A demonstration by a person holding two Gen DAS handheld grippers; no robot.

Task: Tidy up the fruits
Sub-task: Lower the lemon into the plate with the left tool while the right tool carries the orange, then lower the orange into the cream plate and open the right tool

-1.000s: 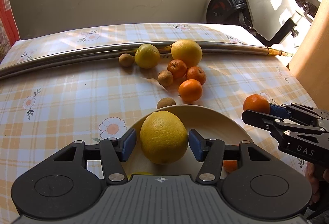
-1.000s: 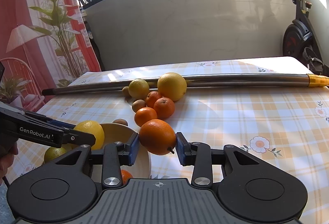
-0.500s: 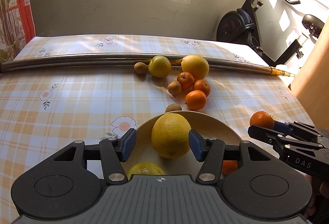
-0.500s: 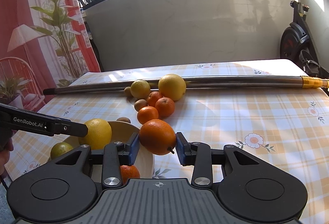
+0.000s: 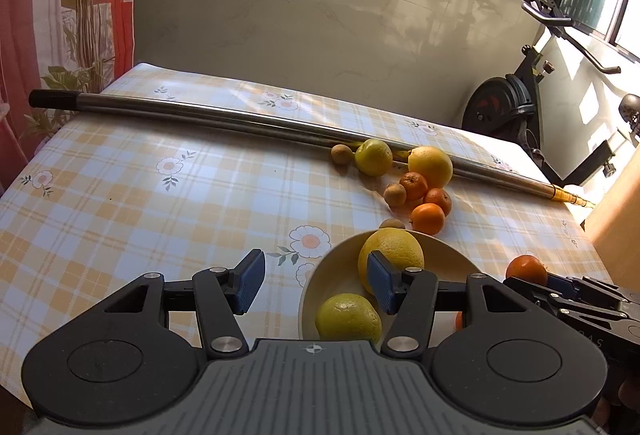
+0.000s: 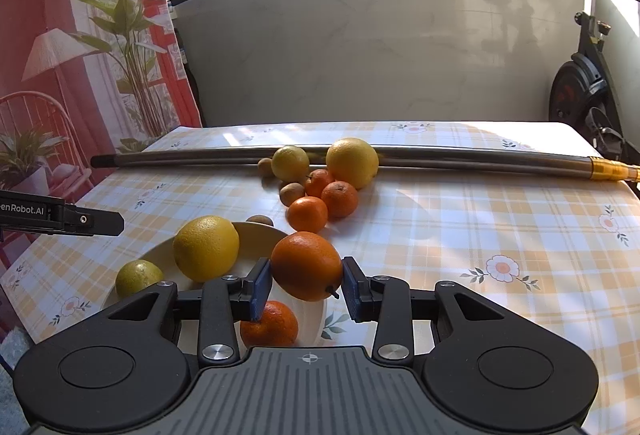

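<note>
The left gripper (image 5: pixel 312 285) has drawn back leftward from the cream bowl (image 6: pixel 260 233), its fingers spread and empty. The large yellow citrus (image 6: pixel 206 248) it framed a second ago now rests in the bowl beside a smaller greenish lemon (image 6: pixel 138 277) and a small orange (image 6: pixel 270 323). That placement looks finished. The right gripper (image 6: pixel 307 285) is clenched on a large orange (image 6: pixel 307 265), hovering over the bowl's near right rim, probably next to go in. More fruit (image 6: pixel 320 181) waits by a metal pole (image 6: pixel 460 153) on the far side.
</note>
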